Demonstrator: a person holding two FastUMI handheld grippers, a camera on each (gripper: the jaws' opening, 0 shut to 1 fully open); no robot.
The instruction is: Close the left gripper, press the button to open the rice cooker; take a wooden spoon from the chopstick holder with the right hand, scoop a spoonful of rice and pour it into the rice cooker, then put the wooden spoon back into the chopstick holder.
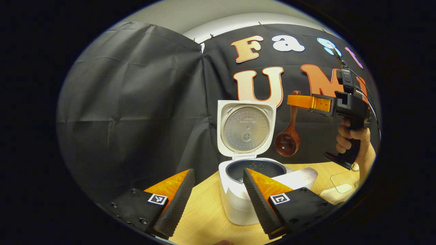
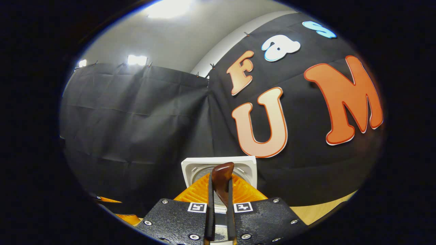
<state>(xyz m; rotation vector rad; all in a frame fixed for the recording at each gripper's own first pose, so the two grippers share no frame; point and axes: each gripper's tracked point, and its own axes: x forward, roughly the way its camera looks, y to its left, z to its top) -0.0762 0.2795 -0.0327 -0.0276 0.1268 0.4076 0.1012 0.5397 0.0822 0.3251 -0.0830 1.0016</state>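
Left gripper [image 1: 218, 197] spread, idle; right gripper [image 1: 299, 102] pinches dark wooden spoon [image 1: 288, 141], handle vertical, bowl down, at 2 o'clock of open white rice cooker [image 1: 238, 197].

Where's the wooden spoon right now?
In the left gripper view the wooden spoon hangs bowl-down from the right gripper, in the air just right of the rice cooker's raised lid.
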